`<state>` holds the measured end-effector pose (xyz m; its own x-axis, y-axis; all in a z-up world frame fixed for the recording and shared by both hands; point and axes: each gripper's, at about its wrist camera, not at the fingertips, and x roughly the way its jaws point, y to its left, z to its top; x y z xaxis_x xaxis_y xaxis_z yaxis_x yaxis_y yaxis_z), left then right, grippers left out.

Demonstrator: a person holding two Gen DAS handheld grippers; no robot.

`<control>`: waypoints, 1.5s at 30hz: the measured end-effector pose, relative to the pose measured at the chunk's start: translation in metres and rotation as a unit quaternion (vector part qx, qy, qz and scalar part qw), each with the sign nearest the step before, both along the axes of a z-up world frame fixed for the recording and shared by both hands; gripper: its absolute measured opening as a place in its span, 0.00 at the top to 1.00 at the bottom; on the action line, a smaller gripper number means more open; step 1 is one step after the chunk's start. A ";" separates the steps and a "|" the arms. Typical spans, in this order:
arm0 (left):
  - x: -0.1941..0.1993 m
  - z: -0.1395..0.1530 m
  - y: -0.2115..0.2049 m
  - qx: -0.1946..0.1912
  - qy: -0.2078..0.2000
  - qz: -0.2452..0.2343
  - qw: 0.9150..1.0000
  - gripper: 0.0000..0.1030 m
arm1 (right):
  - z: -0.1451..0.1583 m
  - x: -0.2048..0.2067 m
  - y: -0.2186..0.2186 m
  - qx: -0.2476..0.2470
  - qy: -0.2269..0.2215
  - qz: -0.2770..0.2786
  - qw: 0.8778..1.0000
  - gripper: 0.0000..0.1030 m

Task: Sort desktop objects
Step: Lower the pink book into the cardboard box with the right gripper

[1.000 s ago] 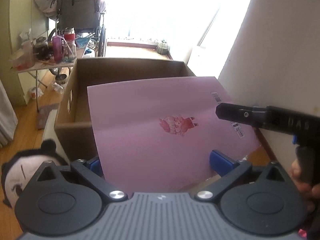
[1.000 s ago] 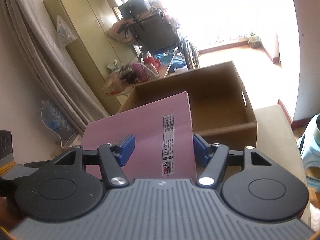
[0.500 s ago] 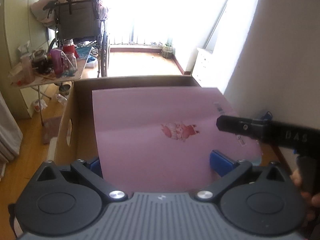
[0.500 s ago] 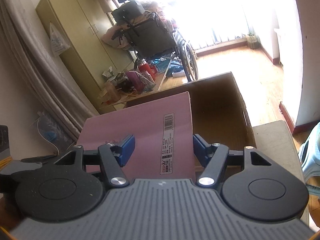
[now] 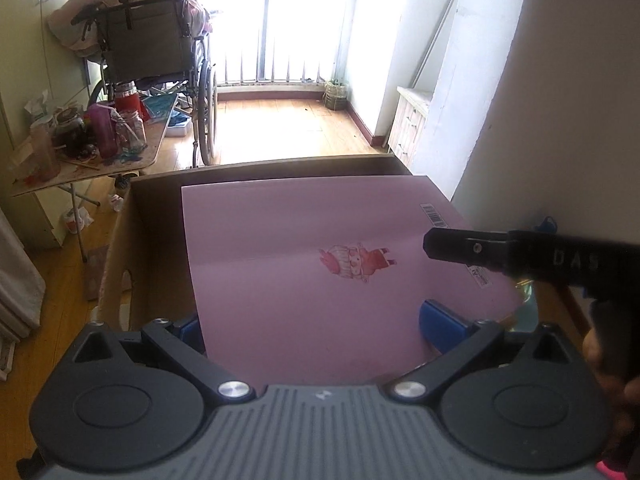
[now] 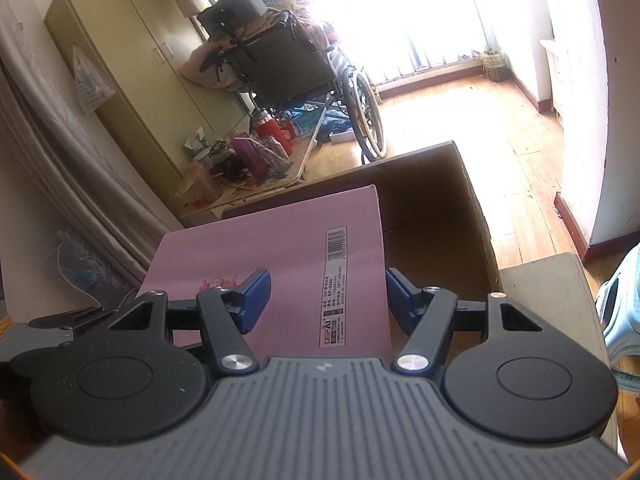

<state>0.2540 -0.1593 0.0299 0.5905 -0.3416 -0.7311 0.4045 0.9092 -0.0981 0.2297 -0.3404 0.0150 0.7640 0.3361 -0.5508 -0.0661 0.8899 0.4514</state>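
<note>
A thin pink notebook [image 5: 300, 240] with a small cartoon figure and a barcode label hangs over the open cardboard box [image 5: 156, 216]. My left gripper [image 5: 312, 320] holds its near edge, jaws wide, one blue pad under the left edge and the other on top. My right gripper [image 6: 326, 296] grips the barcode side of the notebook [image 6: 300, 240], with the box [image 6: 440, 184] right behind. In the left wrist view the right gripper's black finger [image 5: 480, 248] lies across the notebook's right edge. The inside of the box is mostly hidden by the notebook.
A white wall [image 5: 560, 120] stands close on the right. Beyond the box are a wheelchair [image 5: 152, 40], a folding table crowded with jars [image 5: 92, 140], and a tall cabinet [image 6: 132, 60]. The desk corner [image 6: 552, 280] shows right of the box. A hand [image 5: 600, 356] holds the right tool.
Both grippers have carried the notebook forward, so it now hangs further over the box. The plush toy at the lower left of the left wrist view has dropped out of sight.
</note>
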 end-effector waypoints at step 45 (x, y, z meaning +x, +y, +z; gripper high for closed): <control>0.117 -0.038 0.000 -0.017 0.136 0.004 0.991 0.00 | 0.019 0.046 -0.023 -0.087 0.012 0.059 0.994 0.34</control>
<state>0.3705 -0.1593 -0.0079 0.3765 -0.3651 -0.8514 0.3515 0.9066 -0.2333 0.2754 -0.3636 0.0343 0.7105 0.3208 -0.6264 -0.1653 0.9412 0.2945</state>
